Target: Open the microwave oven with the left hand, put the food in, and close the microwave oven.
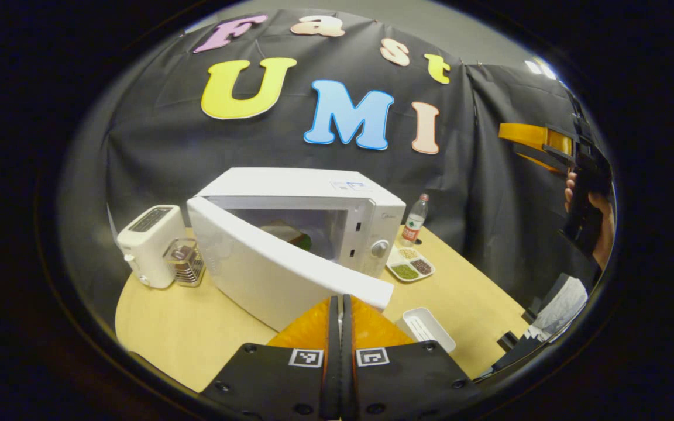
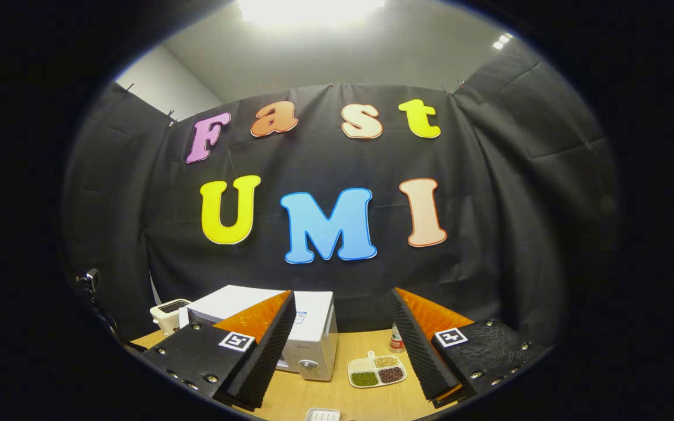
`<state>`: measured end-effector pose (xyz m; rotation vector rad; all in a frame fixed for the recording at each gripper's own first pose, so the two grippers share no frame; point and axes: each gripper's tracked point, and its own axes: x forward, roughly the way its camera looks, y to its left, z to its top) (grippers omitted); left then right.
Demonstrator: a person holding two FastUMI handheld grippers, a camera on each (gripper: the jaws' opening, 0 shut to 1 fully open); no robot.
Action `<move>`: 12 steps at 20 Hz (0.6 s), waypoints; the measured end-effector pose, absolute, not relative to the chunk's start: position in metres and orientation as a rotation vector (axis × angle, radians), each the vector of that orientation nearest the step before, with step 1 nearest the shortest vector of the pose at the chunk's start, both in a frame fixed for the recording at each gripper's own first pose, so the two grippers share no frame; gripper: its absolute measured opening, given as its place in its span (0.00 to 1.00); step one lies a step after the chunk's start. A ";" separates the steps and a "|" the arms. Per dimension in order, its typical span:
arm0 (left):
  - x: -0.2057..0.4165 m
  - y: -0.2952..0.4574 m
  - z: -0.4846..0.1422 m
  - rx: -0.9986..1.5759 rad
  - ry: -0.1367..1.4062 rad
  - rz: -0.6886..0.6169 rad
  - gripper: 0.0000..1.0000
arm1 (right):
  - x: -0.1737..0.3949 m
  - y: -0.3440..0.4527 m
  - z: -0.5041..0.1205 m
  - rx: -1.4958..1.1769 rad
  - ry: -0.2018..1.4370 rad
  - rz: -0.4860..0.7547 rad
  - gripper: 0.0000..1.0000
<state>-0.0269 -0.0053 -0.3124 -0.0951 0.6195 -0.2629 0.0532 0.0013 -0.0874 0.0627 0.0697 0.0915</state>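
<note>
Now left gripper (image 1: 340, 304) closed against microwave door (image 1: 267, 275).

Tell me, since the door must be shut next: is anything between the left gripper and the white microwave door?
Nothing visible. The left gripper, fingers together, sits right at the free edge of the half-open white microwave door; food is inside the cavity.

The half-open door (image 1: 278, 275) slants across the microwave (image 1: 313, 204) mouth. Toaster (image 1: 150, 245) crowds its left; bare tabletop (image 1: 179, 333) lies in front.
</note>
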 end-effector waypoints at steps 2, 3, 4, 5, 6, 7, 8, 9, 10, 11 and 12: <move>-0.015 -0.010 -0.320 -0.075 0.622 -0.283 0.06 | 0.055 -0.006 -0.095 0.081 0.089 0.080 0.96; -0.007 -0.015 -0.320 -0.068 0.619 -0.292 0.09 | 0.056 -0.011 -0.096 0.082 0.094 0.074 0.96; -0.001 -0.018 -0.320 -0.063 0.616 -0.299 0.06 | 0.058 -0.015 -0.098 0.077 0.097 0.071 0.96; 0.006 -0.022 -0.321 -0.061 0.615 -0.303 0.06 | 0.059 -0.019 -0.099 0.071 0.101 0.069 0.96; 0.014 -0.026 -0.321 -0.061 0.613 -0.308 0.06 | 0.060 -0.021 -0.100 0.068 0.102 0.066 0.96; 0.020 -0.030 -0.322 -0.061 0.611 -0.312 0.06 | 0.061 -0.026 -0.101 0.069 0.103 0.061 0.96; 0.026 -0.036 -0.325 -0.061 0.611 -0.314 0.06 | 0.063 -0.030 -0.102 0.072 0.106 0.056 0.96; 0.032 -0.040 -0.326 -0.061 0.610 -0.317 0.06 | 0.064 -0.033 -0.103 0.074 0.108 0.050 0.96; 0.037 -0.045 -0.328 -0.058 0.611 -0.320 0.06 | 0.066 -0.037 -0.105 0.072 0.111 0.045 0.96; 0.042 -0.048 -0.328 -0.052 0.611 -0.321 0.09 | 0.067 -0.040 -0.106 0.072 0.114 0.040 0.96; 0.048 -0.051 -0.331 -0.047 0.608 -0.317 0.09 | 0.068 -0.044 -0.107 0.072 0.118 0.034 0.96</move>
